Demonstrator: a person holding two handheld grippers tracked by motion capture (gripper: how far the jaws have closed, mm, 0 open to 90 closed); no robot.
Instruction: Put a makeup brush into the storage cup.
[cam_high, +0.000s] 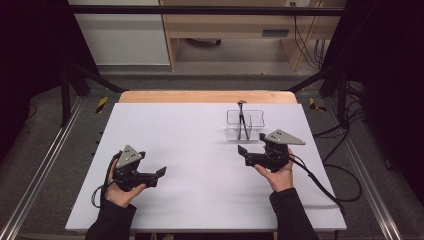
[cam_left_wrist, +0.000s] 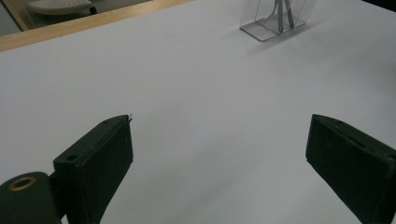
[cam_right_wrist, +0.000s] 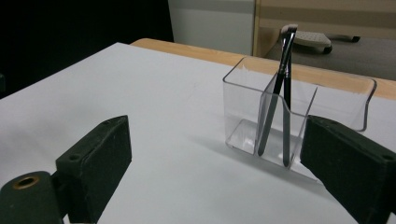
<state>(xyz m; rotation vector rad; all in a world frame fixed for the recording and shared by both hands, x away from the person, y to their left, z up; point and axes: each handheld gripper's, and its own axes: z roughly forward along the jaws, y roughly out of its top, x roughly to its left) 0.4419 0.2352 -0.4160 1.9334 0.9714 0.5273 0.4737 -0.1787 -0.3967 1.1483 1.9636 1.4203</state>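
A clear plastic organizer box (cam_high: 256, 118) with dividers stands at the back right of the white table top (cam_high: 200, 130). Two dark, thin brushes (cam_high: 242, 122) lean upright in one of its compartments. My right gripper (cam_high: 244, 155) is just in front of the box, pointing left, open with nothing between its jaws. In the right gripper view the box (cam_right_wrist: 345, 102) and brushes (cam_right_wrist: 280, 93) stand close beyond the open gripper (cam_right_wrist: 215, 154). My left gripper (cam_high: 159, 176) rests open at the front left; ahead of the left gripper (cam_left_wrist: 219, 140) is bare table, with the box (cam_left_wrist: 261, 25) far off.
A wooden edge (cam_high: 207, 96) borders the far side of the table. Black frame bars (cam_high: 70, 85) stand on both sides, and cables (cam_high: 340, 185) trail over the right edge onto the floor. Wooden furniture (cam_high: 240, 25) sits beyond the table.
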